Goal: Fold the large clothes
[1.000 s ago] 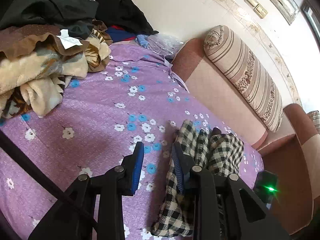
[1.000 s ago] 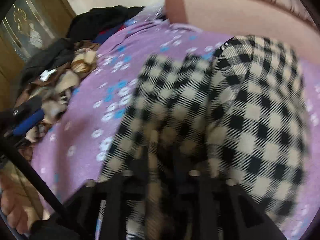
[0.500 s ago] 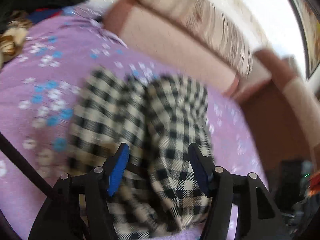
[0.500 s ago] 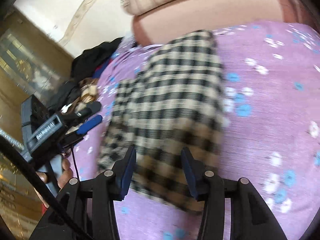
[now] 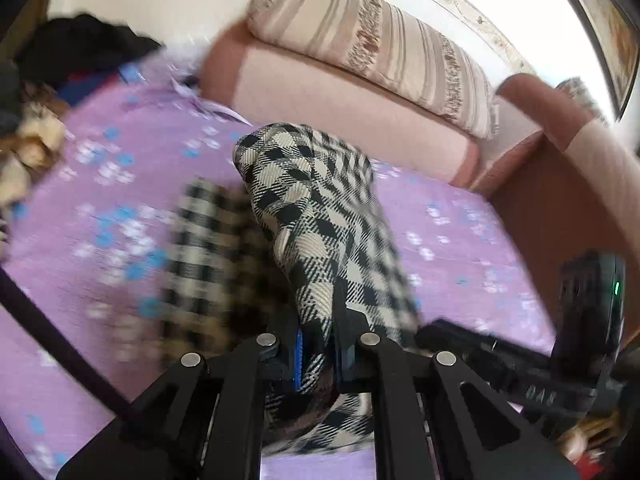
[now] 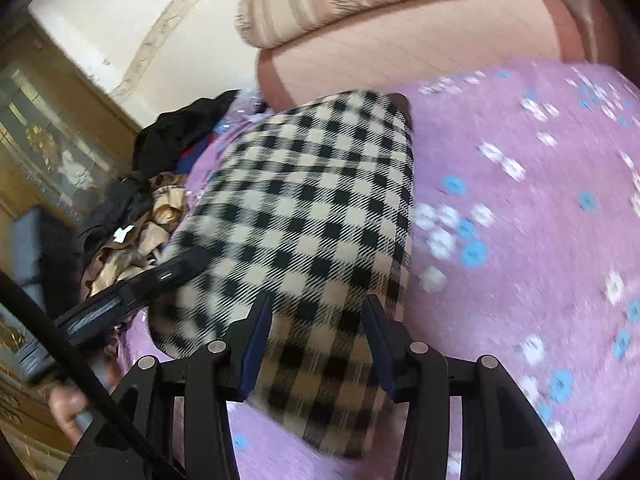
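Two tongs, left tongs [image 5: 316, 356] just clamped on checked garment [image 5: 320, 216], right tongs [image 6: 316, 344] parting, gripping nothing

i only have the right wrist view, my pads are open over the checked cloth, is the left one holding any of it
Observer: Yes. The left gripper has just closed on a fold of the checked garment, with cloth pinched between its blue pads.
Operator: is that fold lifted or flat
Observer: Lifted. In the left wrist view it rises from the pads in a ridge above the purple floral sheet.
Operator: where's my gripper from over there
Observer: The right gripper shows at the lower right edge of the left wrist view, beside the garment, not touching it there.
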A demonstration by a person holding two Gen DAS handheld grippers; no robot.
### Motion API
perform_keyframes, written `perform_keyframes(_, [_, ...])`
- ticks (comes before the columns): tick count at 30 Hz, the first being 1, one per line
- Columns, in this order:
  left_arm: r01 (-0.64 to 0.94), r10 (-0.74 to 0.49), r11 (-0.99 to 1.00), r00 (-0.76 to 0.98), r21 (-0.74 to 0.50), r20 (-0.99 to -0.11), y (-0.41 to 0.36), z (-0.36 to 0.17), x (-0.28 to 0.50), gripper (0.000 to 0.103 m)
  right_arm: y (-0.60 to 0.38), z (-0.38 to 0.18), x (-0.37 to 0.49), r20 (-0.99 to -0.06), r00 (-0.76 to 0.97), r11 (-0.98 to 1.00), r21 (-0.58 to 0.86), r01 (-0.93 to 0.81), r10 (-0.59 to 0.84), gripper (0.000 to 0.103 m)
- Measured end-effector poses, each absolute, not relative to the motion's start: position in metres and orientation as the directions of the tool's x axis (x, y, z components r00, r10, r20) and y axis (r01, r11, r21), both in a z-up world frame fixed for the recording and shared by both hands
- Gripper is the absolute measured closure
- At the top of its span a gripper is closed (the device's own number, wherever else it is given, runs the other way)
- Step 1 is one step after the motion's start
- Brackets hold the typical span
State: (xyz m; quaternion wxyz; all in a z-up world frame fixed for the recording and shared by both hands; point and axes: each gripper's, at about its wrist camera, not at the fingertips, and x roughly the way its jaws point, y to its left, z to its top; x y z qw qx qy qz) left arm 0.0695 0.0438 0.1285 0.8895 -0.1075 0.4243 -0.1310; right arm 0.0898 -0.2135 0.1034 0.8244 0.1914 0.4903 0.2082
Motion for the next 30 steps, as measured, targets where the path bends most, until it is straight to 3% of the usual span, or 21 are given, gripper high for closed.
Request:
perform_keyframes(3, [0.036,-0.239,0.965,0.527,-0.259,-0.816,0.059,0.092,0.081,0.091,-0.175,0.095,0.101,-0.754,0.398,0.852,0.484,-0.199,0.522,0.046])
perform_keyframes(6, [-0.057,-0.280,0.941,0.414,-0.332,-0.866,0.080,0.053,0.095,0.078,-0.150,0.082,0.109,-0.795,0.384,0.883,0.417,-0.215,0.469,0.046])
perform_keyframes(7, [-0.074,-0.303,0.929,0.413,-0.364,-0.859,0.087,0.050,0.095,0.073,-0.144,0.079,0.111,-0.806,0.380,0.891,0.396,-0.222,0.453,0.045])
perform_keyframes(12, [-0.060,-0.340,0.912,0.443,-0.405,-0.830,0.104,0.067,0.088,0.072,-0.136,0.079,0.117,-0.840,0.349,0.905,0.340,-0.257,0.415,0.044])
perform_keyframes(19, [-0.115,-0.272,0.916,0.523,-0.383,-0.808,0.141,0.093,0.073,0.072,-0.128,0.113,0.136,-0.798,0.423,0.901,0.348,-0.260,0.430,0.044])
perform_keyframes(21, [-0.142,-0.240,0.919,0.536,-0.367,-0.809,0.153,0.097,0.073,0.072,-0.110,0.114,0.145,-0.802,0.414,0.898,0.335,-0.285,0.430,0.049])
perform_keyframes(23, [-0.167,-0.240,0.909,0.543,-0.383,-0.805,0.167,0.096,0.074,0.072,-0.084,0.110,0.154,-0.814,0.395,0.892,0.305,-0.333,0.426,0.060])
perform_keyframes(30, [-0.214,-0.216,0.895,0.562,-0.392,-0.798,0.187,0.099,0.078,0.071,0.009,0.057,0.205,-0.912,0.298,0.887,0.129,-0.444,0.282,0.057])
